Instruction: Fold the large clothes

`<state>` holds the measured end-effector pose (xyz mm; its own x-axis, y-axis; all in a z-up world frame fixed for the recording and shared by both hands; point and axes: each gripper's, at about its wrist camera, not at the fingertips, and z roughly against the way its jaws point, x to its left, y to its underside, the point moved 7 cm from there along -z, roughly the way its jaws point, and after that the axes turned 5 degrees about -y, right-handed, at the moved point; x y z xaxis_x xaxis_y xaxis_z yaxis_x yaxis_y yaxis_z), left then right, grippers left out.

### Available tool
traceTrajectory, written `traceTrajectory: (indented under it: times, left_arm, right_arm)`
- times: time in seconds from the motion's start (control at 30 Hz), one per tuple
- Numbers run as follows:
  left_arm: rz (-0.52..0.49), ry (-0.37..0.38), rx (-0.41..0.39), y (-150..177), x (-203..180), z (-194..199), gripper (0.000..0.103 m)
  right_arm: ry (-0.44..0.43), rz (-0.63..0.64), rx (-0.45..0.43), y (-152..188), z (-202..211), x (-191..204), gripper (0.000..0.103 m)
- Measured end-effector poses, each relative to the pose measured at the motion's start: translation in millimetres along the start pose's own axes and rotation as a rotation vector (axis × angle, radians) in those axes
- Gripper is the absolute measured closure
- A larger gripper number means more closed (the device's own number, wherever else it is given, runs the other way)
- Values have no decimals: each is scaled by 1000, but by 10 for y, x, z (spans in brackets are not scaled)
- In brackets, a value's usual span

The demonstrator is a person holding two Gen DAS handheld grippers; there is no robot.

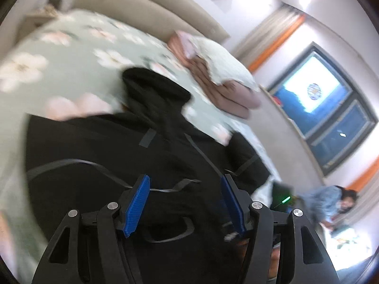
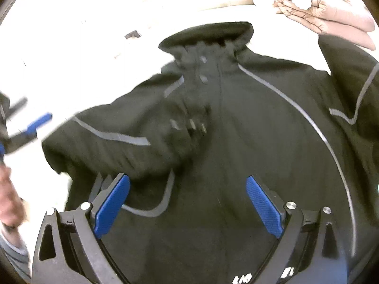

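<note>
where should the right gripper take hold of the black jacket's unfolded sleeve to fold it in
Grip the sleeve near its cuff end, up by the folded pink blanket, coming from the jacket's outer right edge. The black jacket lies front up, collar away; its other sleeve is already folded across the chest, while this one runs outward. The right gripper hangs open over the body.

Left gripper, jaws apart, over black jacket.

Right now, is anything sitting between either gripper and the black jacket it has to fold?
Nothing visible is. Both the left gripper and the right gripper are open directly over the black jacket spread on the floral bedspread. The folded pink blanket lies beyond its collar, off to one side.
</note>
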<state>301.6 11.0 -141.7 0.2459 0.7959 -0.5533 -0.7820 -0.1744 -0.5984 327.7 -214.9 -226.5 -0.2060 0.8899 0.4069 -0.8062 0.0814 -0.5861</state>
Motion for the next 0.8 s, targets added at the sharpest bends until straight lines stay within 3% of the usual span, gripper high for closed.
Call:
traceTrajectory:
  times: [0.07,0.17,0.2,0.23,0.3,0.47,0.57,0.67,0.77,0.8]
  left_arm:
    - [46,-25,-44,-43,204,199,39]
    - [109,-31,-86,-75,508,436,39]
    - [120,-38,-89,-67,560,450,39]
    - [136,-52,-88,-44,652,476,39]
    - [148,-77,-76,-32,748,437,39]
    - [104,-178,-33,28,856,192,39]
    - [38,-178,4,75,720,-23,39]
    - [-58,-183,71,187,487,-339,39]
    - [-152,-201,170,369,290,-709,39]
    - [-190,-215,216,458,240,-856,39]
  right_arm:
    - [3,-26,49,-112,-171,-5,8]
    - [-71,-138,174,-102,-616,-63,38]
    - [-107,-171,190,-94,-696,-75,49]
    - [-124,-194,177,-100,-748,-74,53]
    - [-88,-157,147,-137,-707,-34,65]
    - [58,17,-9,-460,-96,71,69]
    - [171,86,-90,-727,361,-95,70]
    - [299,126,-93,-783,524,-397,70]
    - [425,116,-18,-649,438,-927,70]
    - [429,98,9,-593,359,-1050,70]
